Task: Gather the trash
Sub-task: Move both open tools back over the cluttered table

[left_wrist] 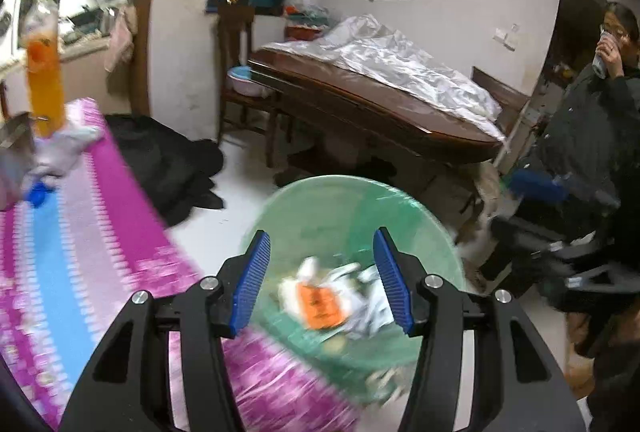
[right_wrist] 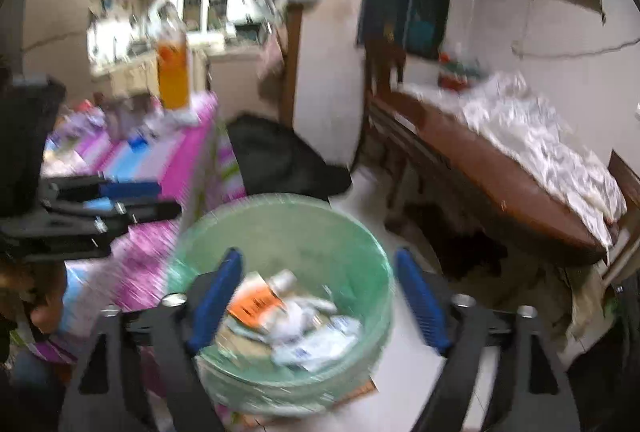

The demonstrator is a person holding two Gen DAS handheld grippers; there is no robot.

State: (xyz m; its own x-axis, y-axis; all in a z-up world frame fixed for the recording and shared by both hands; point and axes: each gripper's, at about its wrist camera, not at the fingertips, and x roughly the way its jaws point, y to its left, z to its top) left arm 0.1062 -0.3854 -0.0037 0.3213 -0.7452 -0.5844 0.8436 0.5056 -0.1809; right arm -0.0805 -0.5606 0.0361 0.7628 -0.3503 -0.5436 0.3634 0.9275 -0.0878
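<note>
Far left on the striped cloth [left_wrist: 80,232] of the table: an upright bottle of orange drink [left_wrist: 44,80], with crumpled white wrappers [left_wrist: 64,148] and a blue cap [left_wrist: 38,194] at its foot, all blurred. These look like the trash not yet gathered; they lie up and to the left of both tools, well apart from them. Left gripper [left_wrist: 322,278] hangs over the near edge of the cloth, jaws spread, nothing between the pads. Past its tips and below them, the green bin [left_wrist: 400,200] stands on the floor beside the table, holding an orange-labelled packet [left_wrist: 320,306] and white scraps. Right gripper [right_wrist: 320,298] sits over the same bin, jaws spread wider, likewise empty. In the right wrist view the left gripper shows at the left edge, between the right gripper and the table clutter, so my judgement is that the left hand is the nearer for the next pick. The bottle's long axis is vertical; the wrappers have no clear axis. Further right: a wooden bed [left_wrist: 380,100] with a white sheet, and a person [left_wrist: 600,112] standing by.
</note>
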